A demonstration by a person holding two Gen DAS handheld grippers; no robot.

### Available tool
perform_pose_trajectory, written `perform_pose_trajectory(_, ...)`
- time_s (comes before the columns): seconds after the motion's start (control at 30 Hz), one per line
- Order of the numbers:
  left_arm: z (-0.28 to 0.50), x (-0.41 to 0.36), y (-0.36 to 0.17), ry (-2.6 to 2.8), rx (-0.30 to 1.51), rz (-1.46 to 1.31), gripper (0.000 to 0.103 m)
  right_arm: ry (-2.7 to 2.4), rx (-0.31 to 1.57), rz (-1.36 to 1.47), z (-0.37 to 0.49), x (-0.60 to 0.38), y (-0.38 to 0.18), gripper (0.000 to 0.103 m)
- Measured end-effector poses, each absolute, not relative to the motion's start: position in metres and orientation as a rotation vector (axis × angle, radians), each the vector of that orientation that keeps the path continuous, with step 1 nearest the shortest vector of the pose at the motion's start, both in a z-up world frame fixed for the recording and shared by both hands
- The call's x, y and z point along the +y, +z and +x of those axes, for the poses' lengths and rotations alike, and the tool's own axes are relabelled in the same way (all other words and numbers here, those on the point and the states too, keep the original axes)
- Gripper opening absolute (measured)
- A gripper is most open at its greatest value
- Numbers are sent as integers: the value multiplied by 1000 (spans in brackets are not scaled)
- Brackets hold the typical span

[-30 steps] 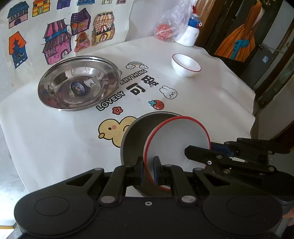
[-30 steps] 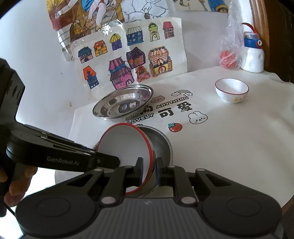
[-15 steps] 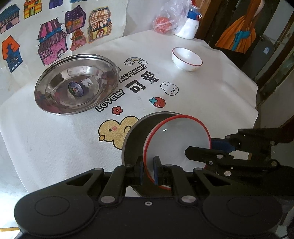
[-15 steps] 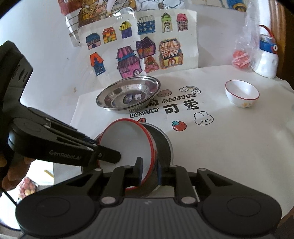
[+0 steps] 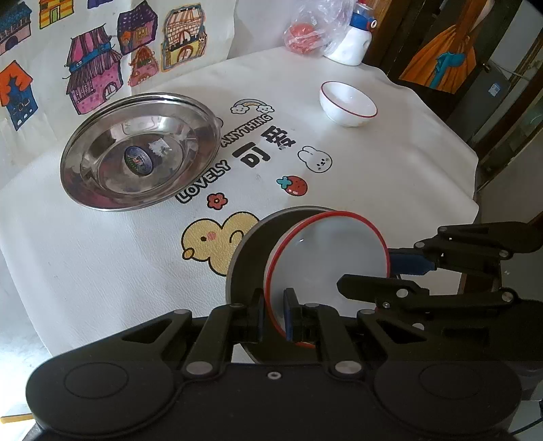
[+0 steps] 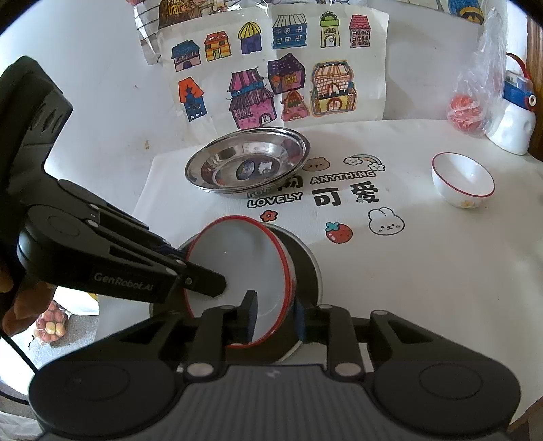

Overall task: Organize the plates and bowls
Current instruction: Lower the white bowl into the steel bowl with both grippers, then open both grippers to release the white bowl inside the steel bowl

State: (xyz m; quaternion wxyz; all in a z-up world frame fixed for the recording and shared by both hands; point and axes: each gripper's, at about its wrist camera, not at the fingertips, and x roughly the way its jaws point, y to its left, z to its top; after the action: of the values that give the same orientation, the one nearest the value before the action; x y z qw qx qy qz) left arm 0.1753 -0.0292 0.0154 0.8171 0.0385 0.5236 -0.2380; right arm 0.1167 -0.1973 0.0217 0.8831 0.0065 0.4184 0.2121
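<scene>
We note a stack of steel plates [image 5: 139,154] at the far left of the white printed tablecloth [image 5: 390,176], against a sheet of coloured house drawings [image 6: 271,78]. A small white bowl with a red rim [image 5: 348,103] stands alone and empty toward the far right. Behind it sit a clear plastic bag [image 5: 312,27] holding something red and a white bottle with a blue top [image 6: 516,118].

At the near edge of the table, a red-rimmed white bowl [image 5: 325,257] is held tilted on edge, inside a grey steel dish [image 5: 251,251] which is also tipped up. The bowl holds nothing. The left gripper [image 5: 273,313] has its jaws drawn close on the bowl's near rim. The right gripper [image 6: 275,320] straddles the opposite rim; its jaws stand slightly parted, one pad inside the bowl and one behind it, and we cannot tell whether they press. Each gripper crosses the other's view beside the bowl.

The cloth between the near dish, the plates and the small bowl lies open. The table's right edge drops off beside dark wooden furniture [image 5: 424,37].
</scene>
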Motion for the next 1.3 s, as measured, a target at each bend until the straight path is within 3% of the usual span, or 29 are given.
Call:
perform_pose_trajectory(0.6,181,-28,15,-509,1128,56,13,479,853,22,121,-201,26,38)
perform_pose_trajectory(1.1,186,-21,27,-495,1078,30,20,479,797,28,126,-206,32,37)
perform_pose_trajectory(1.17,186,-20,29,-499,1073,21,21,474,789,37,126,-208,31,38)
perform_pose_trajectory(1.3,185,-21,33,-515,1052,11,30,475,761,63,122,-215,34,54)
